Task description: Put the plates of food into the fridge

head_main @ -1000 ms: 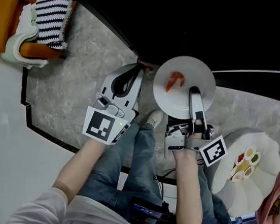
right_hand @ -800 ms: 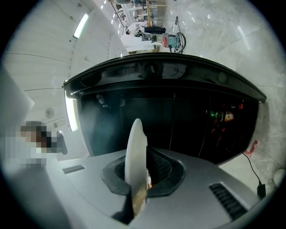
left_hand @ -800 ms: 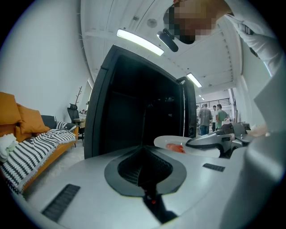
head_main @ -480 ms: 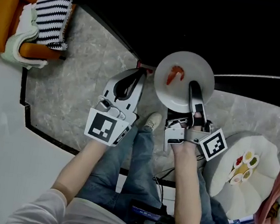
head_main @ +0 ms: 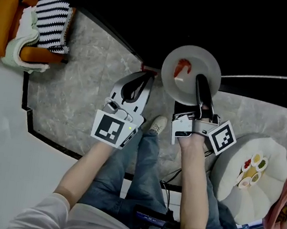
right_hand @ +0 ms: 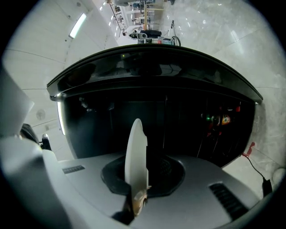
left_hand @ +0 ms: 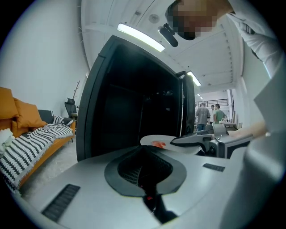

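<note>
Now my right gripper point(head_main: 200, 84) pinches the plate point(head_main: 188, 64) by its near rim, level, facing the far fridge point(head_main: 249, 31); my left gripper point(head_main: 135, 86) is closed, empty.

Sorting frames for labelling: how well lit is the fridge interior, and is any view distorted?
Head view: fridge interior near black, white plate stands out. Left gripper view: fisheye bowing, ceiling light glaring. Right gripper view: fisheye curves the fridge top.

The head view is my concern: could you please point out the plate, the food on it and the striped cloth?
plate point(head_main: 172, 86), head view, bare lower-left face.
food point(head_main: 182, 68), head view, middle of the red piece.
striped cloth point(head_main: 51, 20), head view, middle of its stripes.
</note>
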`<state>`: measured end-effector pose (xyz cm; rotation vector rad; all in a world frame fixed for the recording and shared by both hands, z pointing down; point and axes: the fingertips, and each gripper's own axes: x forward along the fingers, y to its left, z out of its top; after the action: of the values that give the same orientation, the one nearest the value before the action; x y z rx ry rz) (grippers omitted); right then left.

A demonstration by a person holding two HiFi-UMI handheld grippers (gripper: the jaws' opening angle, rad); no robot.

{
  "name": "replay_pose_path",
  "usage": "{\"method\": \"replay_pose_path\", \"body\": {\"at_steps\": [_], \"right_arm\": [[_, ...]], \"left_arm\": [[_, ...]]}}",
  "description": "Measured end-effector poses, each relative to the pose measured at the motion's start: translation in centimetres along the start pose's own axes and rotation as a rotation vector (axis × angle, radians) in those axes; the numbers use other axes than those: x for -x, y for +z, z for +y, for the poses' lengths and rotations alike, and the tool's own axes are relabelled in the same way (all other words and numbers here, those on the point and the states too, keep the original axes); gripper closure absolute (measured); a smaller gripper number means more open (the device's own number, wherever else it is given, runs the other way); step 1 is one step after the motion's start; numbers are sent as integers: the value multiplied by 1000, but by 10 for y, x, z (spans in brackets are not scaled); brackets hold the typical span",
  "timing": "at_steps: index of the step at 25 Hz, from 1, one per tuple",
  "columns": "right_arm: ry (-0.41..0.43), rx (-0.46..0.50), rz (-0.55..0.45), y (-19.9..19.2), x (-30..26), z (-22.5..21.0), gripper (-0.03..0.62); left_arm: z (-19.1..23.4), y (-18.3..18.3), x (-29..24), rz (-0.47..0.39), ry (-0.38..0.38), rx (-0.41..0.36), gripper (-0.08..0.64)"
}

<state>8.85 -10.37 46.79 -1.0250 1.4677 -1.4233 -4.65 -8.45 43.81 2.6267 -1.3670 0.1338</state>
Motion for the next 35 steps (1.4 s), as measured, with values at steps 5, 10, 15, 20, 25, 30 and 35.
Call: {"method": "replay_pose_path", "body": {"at_steps": [5, 10, 15, 20, 25, 30, 35], "right_arm": [[-4, 2, -17, 7, -9, -5, 575], [-18, 1, -15, 9, -18, -14, 576], [-31, -13, -23, 10, -22, -22, 576], [-37, -19, -57, 18, -24, -29, 575], [-47, -11, -72, 25, -29, -34, 575], [-59, -9, -78, 30, -37, -41, 575], [-59, -18, -95, 35, -38, -43, 575]], "left_arm": [[-3, -1, -8, -4, -4, -3, 555], [-6, -7, -16, 3, -4, 19, 555], [-16, -9, -20, 9, -28, 5, 555], [-16, -21, -24, 45, -32, 41, 555], [-13, -28, -30, 65, -36, 77, 555], [-12, -37, -42, 90, -41, 110, 555], [-24, -44, -50, 139, -76, 35, 555]]}}
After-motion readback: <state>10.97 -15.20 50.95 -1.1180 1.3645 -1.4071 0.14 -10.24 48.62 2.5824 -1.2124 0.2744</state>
